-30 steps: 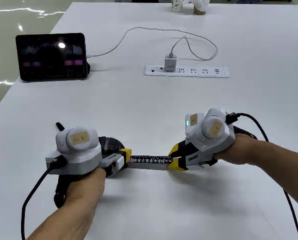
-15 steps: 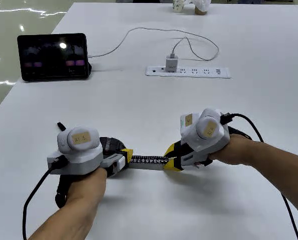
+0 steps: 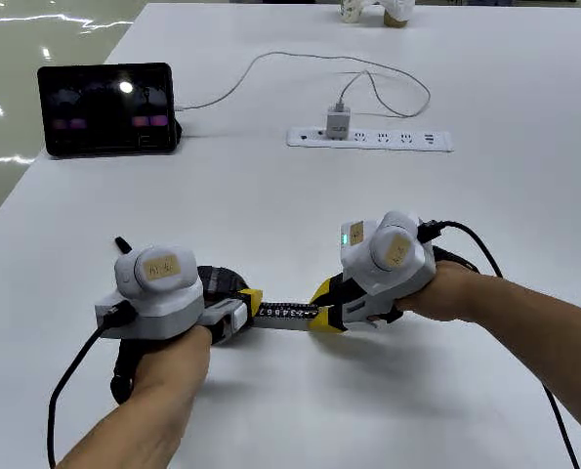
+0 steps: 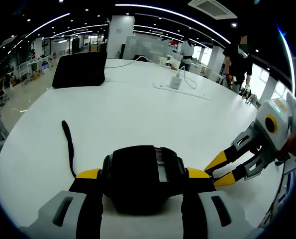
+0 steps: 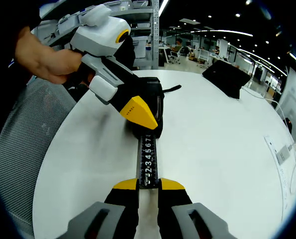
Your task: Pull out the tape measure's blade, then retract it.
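**Photographer:** Right tool has closed in on the left tool over the past second. The bared stretch of blade between them is shorter. The left tool has kept its place on the white tabletop.

**Desk:** What does each one hold?

**Photographer:** The left tool is clamped across the black tape measure, with a yellow-tipped jaw pressed to either side of the case. The case rests on the tabletop. The right tool is pinched on the blade's free end. In the right gripper view the printed numbers run from its jaw tips straight back to the mouth of the case.

**Desk:** How does the blade lie?

**Photographer:** Level and low between the two tools. Whether it touches the tabletop, I cannot tell.

**Desk:** Anything else on the tabletop?

**Photographer:** A black strap trails from the case across the surface. A dark tablet stands propped at far left. A white power strip lies well behind the tools with a charger plugged in, its cable looping away
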The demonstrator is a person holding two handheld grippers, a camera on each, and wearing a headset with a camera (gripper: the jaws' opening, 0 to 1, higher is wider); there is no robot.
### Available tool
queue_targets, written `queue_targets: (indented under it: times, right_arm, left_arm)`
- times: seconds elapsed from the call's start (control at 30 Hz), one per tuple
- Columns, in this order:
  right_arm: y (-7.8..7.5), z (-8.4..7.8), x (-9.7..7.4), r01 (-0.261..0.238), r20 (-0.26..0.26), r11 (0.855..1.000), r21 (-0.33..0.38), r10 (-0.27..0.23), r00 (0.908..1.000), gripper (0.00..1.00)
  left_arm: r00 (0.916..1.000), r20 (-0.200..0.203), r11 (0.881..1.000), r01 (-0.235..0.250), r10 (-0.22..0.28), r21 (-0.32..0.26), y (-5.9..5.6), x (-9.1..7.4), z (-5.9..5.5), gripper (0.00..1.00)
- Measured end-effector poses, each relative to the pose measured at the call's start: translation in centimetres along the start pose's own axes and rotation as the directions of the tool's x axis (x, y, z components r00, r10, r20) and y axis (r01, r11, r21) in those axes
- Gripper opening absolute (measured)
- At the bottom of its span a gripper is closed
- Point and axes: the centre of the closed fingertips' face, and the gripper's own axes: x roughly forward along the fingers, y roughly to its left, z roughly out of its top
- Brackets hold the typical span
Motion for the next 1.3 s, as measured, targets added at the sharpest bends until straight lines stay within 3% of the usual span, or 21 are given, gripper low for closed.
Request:
queue_targets:
  times: [1.3]
  right_arm:
    - [-0.4,3.1,2.9,0.009,0.034,1.000,-0.020,-0.009,0.9994,0.11]
  left_arm:
    - [1.0000,-0.003,1.000,0.002,-0.002,-0.003,0.0,-0.1,0.1,0.59]
